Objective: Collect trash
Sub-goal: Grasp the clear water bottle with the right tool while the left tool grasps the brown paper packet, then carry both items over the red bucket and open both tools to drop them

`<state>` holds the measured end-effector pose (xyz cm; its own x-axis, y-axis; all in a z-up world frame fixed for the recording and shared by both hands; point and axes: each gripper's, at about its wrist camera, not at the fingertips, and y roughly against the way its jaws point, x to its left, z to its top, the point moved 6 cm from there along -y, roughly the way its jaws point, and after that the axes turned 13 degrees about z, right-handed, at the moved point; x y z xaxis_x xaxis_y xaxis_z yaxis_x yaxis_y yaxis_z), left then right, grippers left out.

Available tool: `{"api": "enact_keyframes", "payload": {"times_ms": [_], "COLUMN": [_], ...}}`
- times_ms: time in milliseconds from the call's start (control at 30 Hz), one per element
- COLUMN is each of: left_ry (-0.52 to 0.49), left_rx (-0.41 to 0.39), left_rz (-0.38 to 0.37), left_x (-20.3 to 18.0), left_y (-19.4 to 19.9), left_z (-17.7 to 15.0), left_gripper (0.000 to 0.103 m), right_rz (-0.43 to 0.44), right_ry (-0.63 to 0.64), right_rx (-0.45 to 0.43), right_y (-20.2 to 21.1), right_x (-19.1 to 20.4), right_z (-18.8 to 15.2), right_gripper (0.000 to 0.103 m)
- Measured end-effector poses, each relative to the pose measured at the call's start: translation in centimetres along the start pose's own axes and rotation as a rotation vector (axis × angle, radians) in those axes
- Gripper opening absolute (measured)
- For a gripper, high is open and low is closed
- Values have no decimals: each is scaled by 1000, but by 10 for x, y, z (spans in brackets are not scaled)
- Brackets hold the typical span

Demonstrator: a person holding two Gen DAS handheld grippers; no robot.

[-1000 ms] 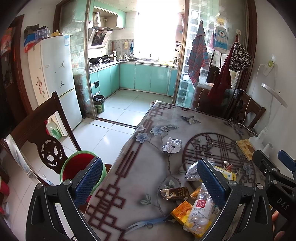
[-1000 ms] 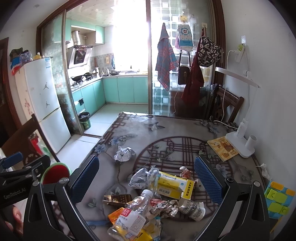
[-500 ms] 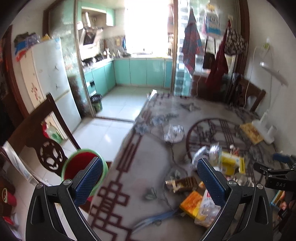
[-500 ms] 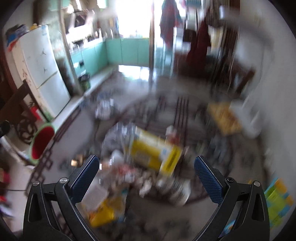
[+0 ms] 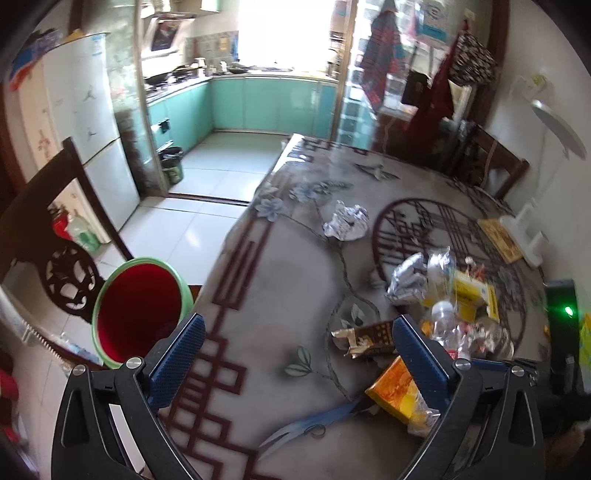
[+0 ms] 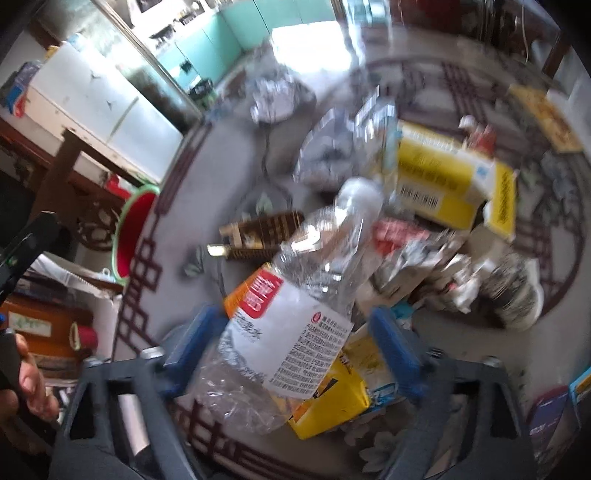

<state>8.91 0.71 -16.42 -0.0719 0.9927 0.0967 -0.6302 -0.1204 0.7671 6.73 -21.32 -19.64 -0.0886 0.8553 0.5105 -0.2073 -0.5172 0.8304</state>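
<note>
Trash lies heaped on the patterned table. Right gripper is closing around a crushed plastic bottle there, pads not yet pressing. Left gripper gapes empty over bare tabletop, red-lined bin just beside the table's edge.

Daylight floods from kitchen window, blown out; right view motion-blurred; fisheye edges dark.

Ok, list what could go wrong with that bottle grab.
1. The right gripper is closing around a crumpled bottle; thin plastic may buckle and slip out.
2. The bottle lies on a yellow box amid other litter, so lifting could drag pieces off the table edge, short of the bin.
</note>
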Motion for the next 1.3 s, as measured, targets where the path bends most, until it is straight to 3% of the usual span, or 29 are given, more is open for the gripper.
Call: {"api": "enact_keyframes", "payload": {"times_ms": [100, 367, 533, 667, 733, 767, 867, 933, 1067, 1300], "left_ry": [-77, -401, -691, -784, -806, -812, -805, -771, -700, -444], "left_rx": [17, 111, 179, 246, 278, 291, 262, 289, 233, 146], "left_rz": [-43, -302, -347, -396, -404, -403, -415, -464, -464, -455], "left_x": [-12, -75, -116, -142, -152, -154, -163, -165, -157, -91], "left_y": [-15, -80, -122, -146, -156, -159, -160, -159, -150, -100], "left_z": [-6, -12, -23, -31, -35, -37, -31, -29, -20, 8], "left_gripper": [102, 101, 101, 100, 92, 78, 54, 53, 44, 42], "right_rz": [67, 179, 193, 184, 179, 177, 164, 151, 128, 89], "right_ry": [-30, -58, -128, -190, -220, -232, -249, -248, -230, -160], "right_rx": [-3, -103, -157, -184, -193, -198, -212, -219, -243, -265], "right_y": [-1, 43, 68, 72, 71, 71, 73, 74, 77, 69], "right_x": [-5, -5, -22, -31, -35, -36, -35, -31, -15, 22], "right_z": [-1, -2, -6, -10, -10, -10, -10, -8, -3, 16], "right_gripper": [65, 63, 63, 63, 63, 63, 63, 63, 63, 63]}}
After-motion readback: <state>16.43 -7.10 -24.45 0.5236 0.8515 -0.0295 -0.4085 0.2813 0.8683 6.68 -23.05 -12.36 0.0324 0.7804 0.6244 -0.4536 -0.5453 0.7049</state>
